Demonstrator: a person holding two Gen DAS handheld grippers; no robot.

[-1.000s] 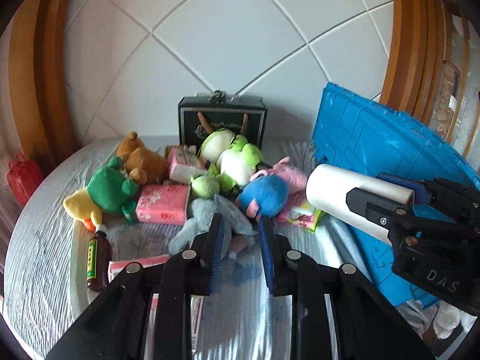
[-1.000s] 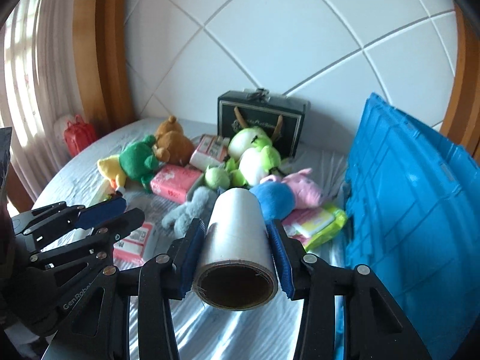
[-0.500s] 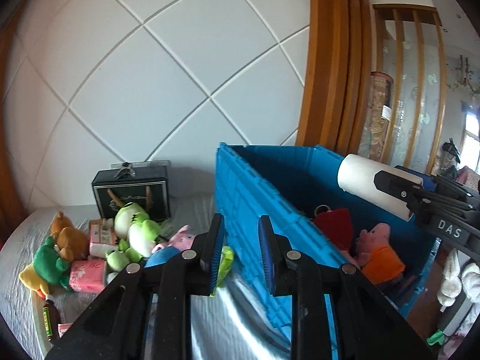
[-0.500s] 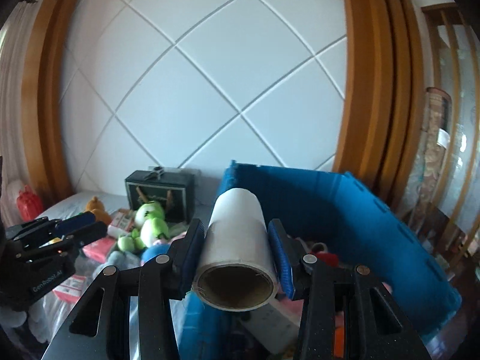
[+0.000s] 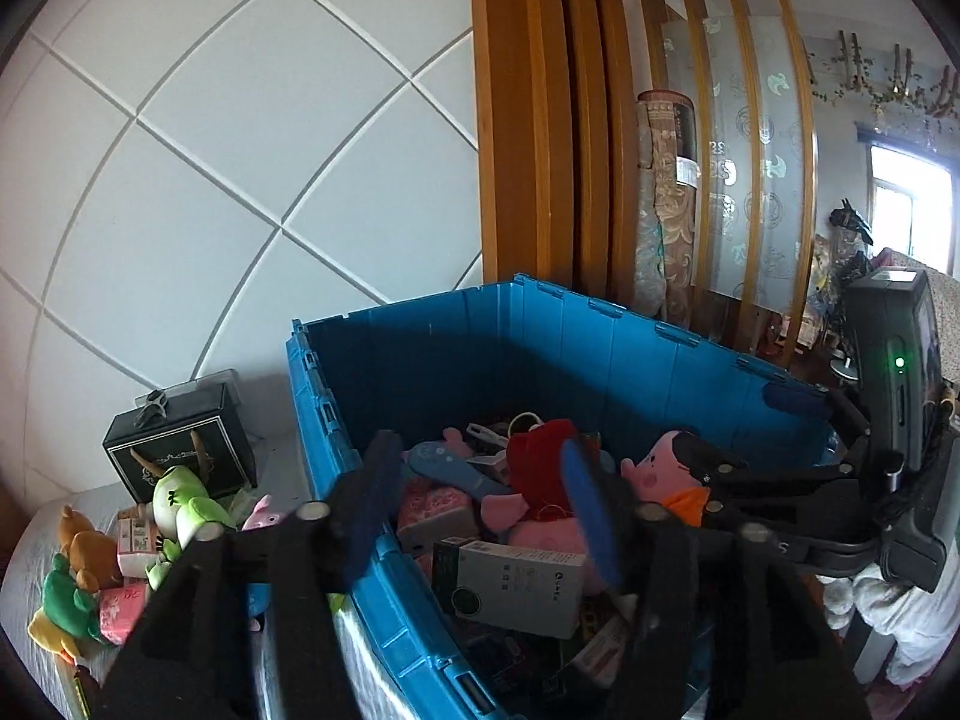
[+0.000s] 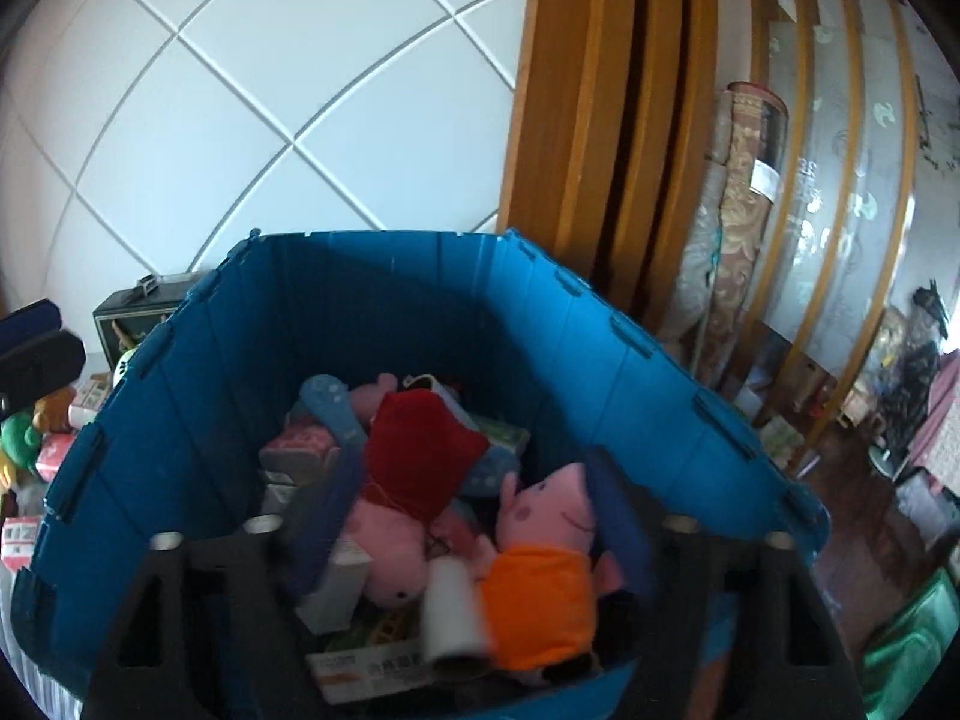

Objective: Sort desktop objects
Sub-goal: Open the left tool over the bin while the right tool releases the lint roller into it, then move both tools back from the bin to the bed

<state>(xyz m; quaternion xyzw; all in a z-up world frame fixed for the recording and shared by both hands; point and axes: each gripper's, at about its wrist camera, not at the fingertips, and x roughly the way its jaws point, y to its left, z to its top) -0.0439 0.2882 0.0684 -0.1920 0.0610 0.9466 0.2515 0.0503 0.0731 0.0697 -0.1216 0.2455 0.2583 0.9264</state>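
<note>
Right claw (image 6: 468,516) just sprang open, white roll (image 6: 451,618) loose over blue crate (image 6: 198,360); left claw (image 5: 474,516) also opening, empty.

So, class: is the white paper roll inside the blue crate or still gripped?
Inside: the white paper roll lies in the blue crate, free of the just-opened right gripper.
</note>
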